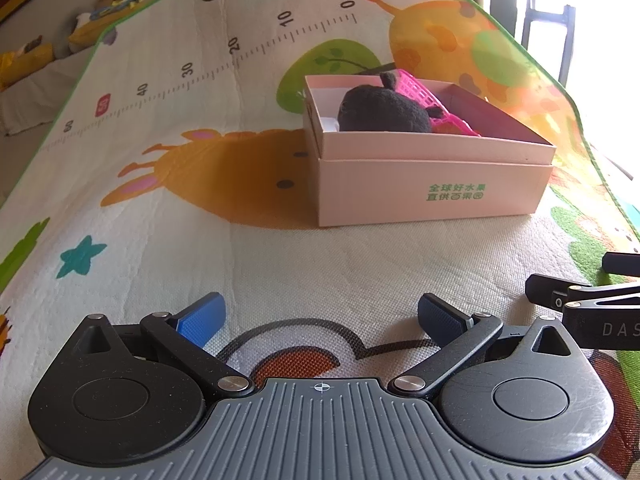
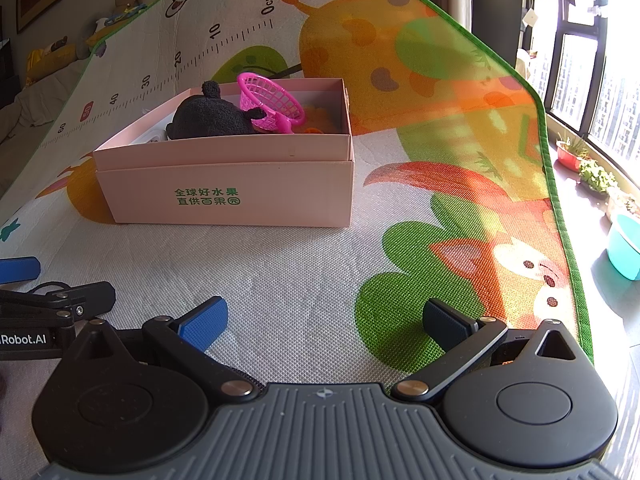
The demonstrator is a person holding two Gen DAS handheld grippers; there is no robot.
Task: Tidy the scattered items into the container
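**Both grippers empty, toys already in the pink box**

Left wrist view: the left gripper [image 1: 322, 322] hangs low over the play mat [image 1: 280, 272] with its blue-padded fingers [image 1: 202, 324] spread wide and nothing between them. The pink box [image 1: 432, 188] stands on the mat ahead of the gripper and a little to its right, well apart from the fingertips. Inside the box a dark plush toy [image 1: 380, 112] lies against the near wall, and a pink plastic basket [image 1: 420, 94] leans tilted just behind it, touching it. Green printing marks the box's front wall. To the right of the box, at the frame's edge, black parts of the right gripper [image 1: 592, 304] show; from here its opening cannot be told.

Right wrist view: the right gripper [image 2: 326, 322] is likewise wide open and holds nothing, poised above the mat [image 2: 300, 280]. The box [image 2: 240, 192] sits ahead and to the left of it, well apart. The plush toy [image 2: 212, 118] fills the box's left part; the basket [image 2: 270, 102] is tipped on its side right of the toy, and something orange [image 2: 316, 116] lies behind the basket, too hidden to identify. Left of the box's near corner, one blue finger [image 2: 18, 270] of the left gripper pokes into view. Far right of the box, beyond the mat's edge, stands a teal basin [image 2: 626, 246] near potted plants [image 2: 596, 174] by a window.
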